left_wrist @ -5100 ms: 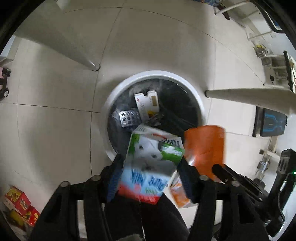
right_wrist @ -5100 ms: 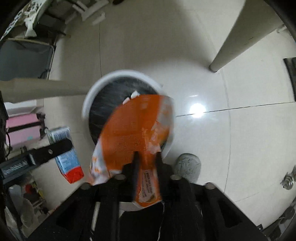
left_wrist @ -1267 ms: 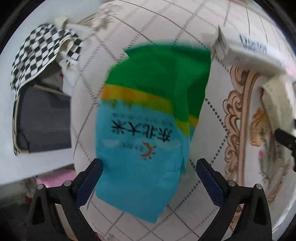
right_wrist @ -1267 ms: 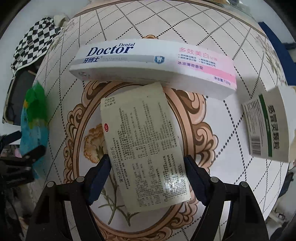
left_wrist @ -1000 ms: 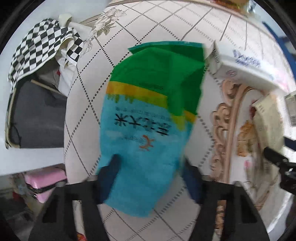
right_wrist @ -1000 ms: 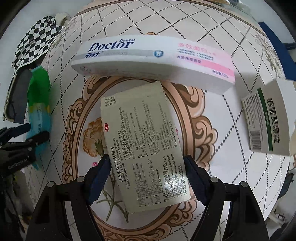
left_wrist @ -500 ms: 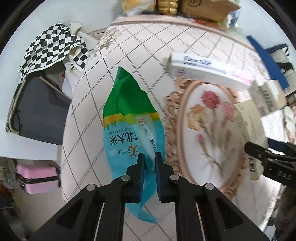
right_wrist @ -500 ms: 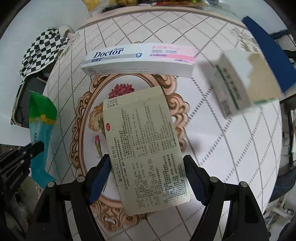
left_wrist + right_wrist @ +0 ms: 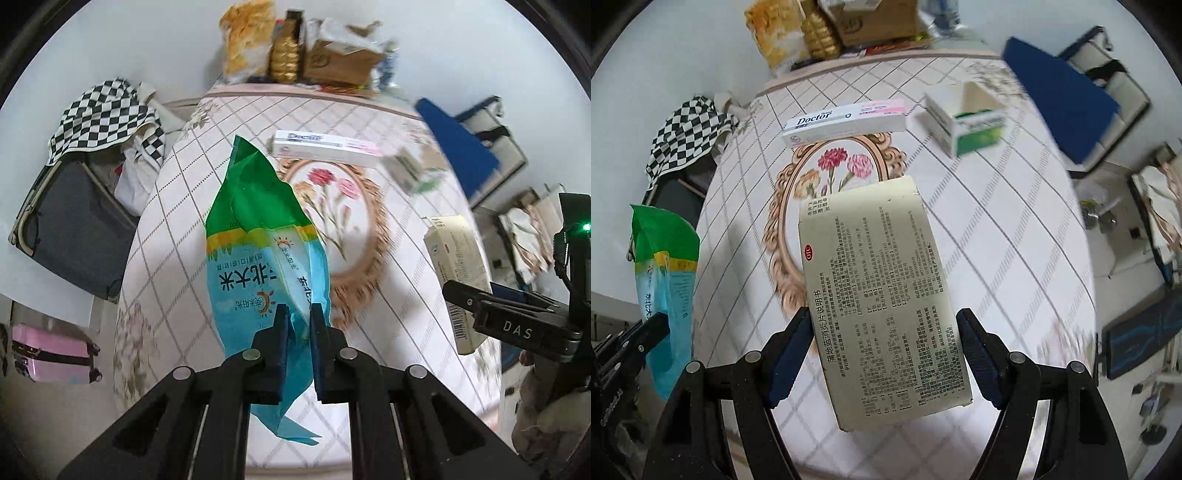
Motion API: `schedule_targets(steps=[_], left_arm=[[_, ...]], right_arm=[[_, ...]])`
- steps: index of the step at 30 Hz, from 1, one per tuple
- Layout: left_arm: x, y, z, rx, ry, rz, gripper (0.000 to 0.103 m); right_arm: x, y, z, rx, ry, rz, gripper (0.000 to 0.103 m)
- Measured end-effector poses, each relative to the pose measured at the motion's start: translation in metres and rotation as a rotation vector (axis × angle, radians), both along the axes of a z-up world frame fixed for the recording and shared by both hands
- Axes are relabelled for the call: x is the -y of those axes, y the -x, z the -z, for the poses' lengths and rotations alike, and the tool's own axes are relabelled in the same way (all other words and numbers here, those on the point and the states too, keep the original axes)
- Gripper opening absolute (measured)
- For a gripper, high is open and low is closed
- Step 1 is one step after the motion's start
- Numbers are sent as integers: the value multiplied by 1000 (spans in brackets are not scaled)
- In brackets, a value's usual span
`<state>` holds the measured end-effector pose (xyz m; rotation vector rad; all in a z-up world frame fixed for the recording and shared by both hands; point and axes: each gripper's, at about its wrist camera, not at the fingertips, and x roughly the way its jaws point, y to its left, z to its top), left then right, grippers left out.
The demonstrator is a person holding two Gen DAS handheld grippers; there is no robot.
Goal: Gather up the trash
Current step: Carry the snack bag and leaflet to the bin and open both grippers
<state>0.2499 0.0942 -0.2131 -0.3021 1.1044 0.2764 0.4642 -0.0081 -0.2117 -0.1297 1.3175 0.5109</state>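
Rice bag (image 9: pixel 258 258) pinched in left gripper (image 9: pixel 294 314) | medicine box (image 9: pixel 882 291) between right gripper (image 9: pixel 884 325) jaws, seemingly clamped

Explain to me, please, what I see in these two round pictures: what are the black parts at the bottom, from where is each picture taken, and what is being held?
No robot is here: a person holds a two-finger gripper in each hand, and each carries a wide-angle camera looking forward along its fingers. That is why the pictures are round and bent.

The left camera shows the left gripper shut on a blue and green plastic bag. The right camera shows the right gripper clamping a pale medicine box by its sides.

Both look down on a table with a patterned cloth. On it lie a long toothpaste box and a small green and white carton. More goods stand at the far edge.
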Motion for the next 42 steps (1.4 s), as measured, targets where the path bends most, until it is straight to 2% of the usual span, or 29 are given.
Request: schedule_targets(steps=[5,11,16,20,23,29,32,39,42], left_arm=[[35,74,-13,36,11,104,8],[72,146,-13,11,54,200,8],[100,197,11,-59,115,230,8],[123,227,49,-146,158,227,8],[136,244,86,-211,183,209,8],[150,259,177,-327,252,146,8],[148,262,228,-361,303,104,8],[121,261,374,-437,510,-38,12],[112,256,424,-453,556,-51,14]], right_arm=[[53,103,-36,55,-21,98,79],[110,216,-54,42,-61,176,79],[148,294,-44,-22,-59,182,79],[170,345,-14,-98,-40,151,79],[186,375,28,-181,-17,129,79],[201,399,124,-292,31,104,79],[205,406,184,-339,54,108,79],[205,414,339,-466,53,151,79],[200,417,396,-504,40,160,79]])
